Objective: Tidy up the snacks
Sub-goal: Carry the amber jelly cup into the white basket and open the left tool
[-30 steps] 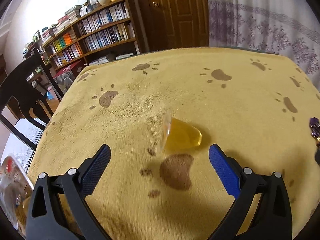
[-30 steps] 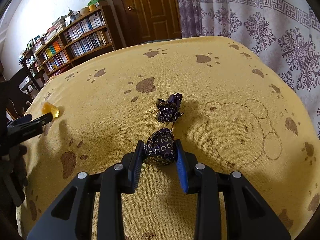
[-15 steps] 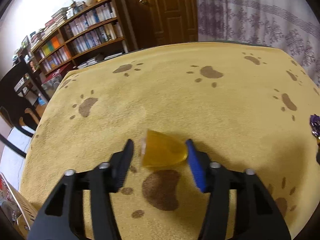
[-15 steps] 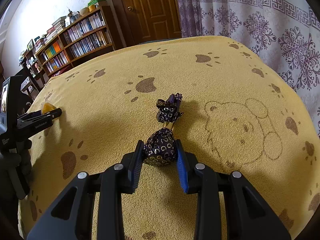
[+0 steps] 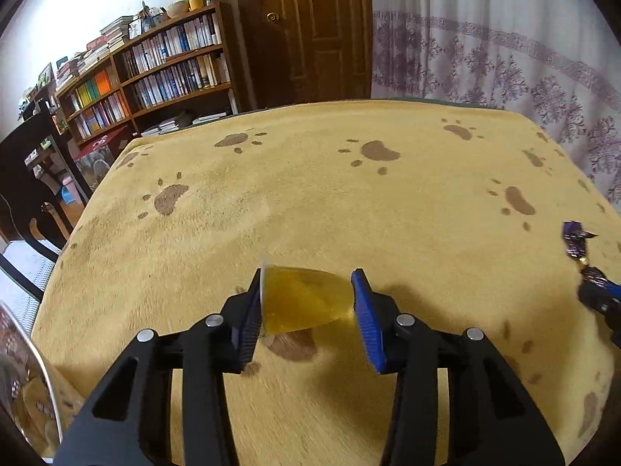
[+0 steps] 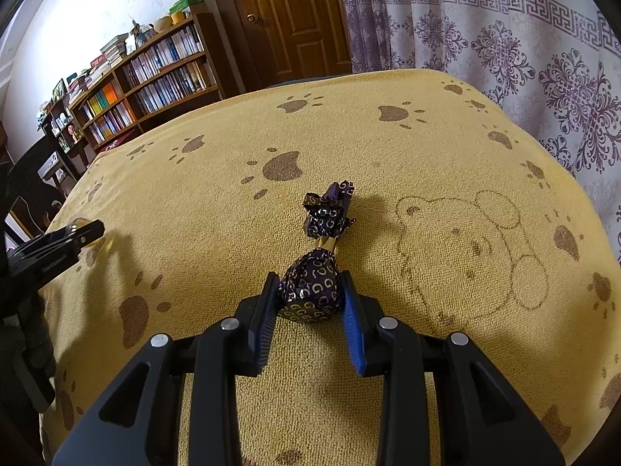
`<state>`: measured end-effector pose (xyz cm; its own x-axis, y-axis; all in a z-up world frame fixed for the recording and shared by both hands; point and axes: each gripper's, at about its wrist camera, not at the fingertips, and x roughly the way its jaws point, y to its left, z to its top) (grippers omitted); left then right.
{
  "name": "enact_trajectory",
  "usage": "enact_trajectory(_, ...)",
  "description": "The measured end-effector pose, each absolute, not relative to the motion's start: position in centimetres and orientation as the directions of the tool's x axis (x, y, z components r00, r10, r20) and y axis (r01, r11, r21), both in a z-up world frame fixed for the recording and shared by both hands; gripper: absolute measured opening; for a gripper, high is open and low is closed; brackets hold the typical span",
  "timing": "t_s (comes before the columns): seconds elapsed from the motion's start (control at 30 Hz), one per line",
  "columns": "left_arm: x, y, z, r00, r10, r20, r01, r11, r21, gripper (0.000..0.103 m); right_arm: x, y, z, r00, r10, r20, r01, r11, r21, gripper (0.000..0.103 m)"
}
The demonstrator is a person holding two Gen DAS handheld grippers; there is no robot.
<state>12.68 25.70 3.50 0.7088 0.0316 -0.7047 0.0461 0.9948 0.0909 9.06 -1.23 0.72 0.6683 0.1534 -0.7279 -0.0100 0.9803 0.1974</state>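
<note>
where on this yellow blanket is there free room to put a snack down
The far half of the blanket, toward the door and curtain, is bare, as is the bear drawing. Crowded: the near strip, where each claw grips a snack.

R gripper (image 6: 308, 306), black w/ blue pads, is clamped on the round body of a dark purple foil-wrapped candy (image 6: 310, 291) w/ pale printed letters; its twisted top fans out ahead, past the fingertips. Candy sits on a yellow plush cloth (image 6: 407, 147) w/ brown paw prints & a bear outline just to the R. Far L, the other black gripper (image 6: 83, 233) pokes in over the cloth, something amber at its tip, too small to tell. Behind: wooden bookshelf (image 6: 155, 81), brown door (image 6: 287, 15), purple-patterned curtain (image 6: 524, 39).
</note>
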Motion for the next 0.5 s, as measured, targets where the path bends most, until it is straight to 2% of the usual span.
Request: enact_trajectory(0.5,6.2,24.1,5.3,0.743,-0.03,-0.668,0.091,0.994,0.056,0.045,8.9,-1.3,0.7,0.671,0.157,-0.724,-0.006,0.979,0.206,0.032)
